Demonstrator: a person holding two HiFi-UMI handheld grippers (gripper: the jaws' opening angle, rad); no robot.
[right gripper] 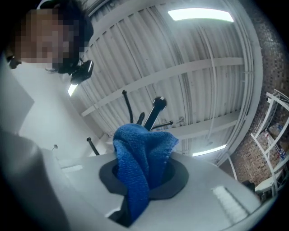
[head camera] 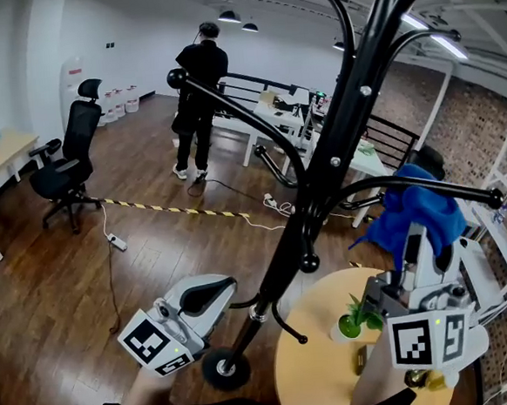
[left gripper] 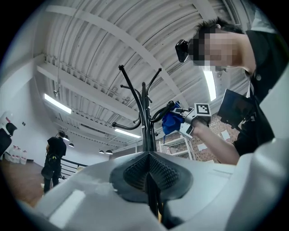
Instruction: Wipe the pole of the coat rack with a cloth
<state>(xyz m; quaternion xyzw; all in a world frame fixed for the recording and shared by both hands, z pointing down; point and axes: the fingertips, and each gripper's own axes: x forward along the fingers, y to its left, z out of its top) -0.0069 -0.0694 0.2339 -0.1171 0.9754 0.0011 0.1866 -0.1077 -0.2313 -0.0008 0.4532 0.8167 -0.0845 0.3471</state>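
Left tool sits low, just left of the coat rack pole, jaws drawn together. Right tool, right of the pole, is clamped on a blue cloth bunched at a side arm, apart from the pole.

Left tool left of pole; cloth, table — right of it.

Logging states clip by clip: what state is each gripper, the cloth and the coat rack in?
left gripper: shut on the pole
right gripper: shut on the cloth
cloth: bunched, clear of the pole
coat rack: standing upright
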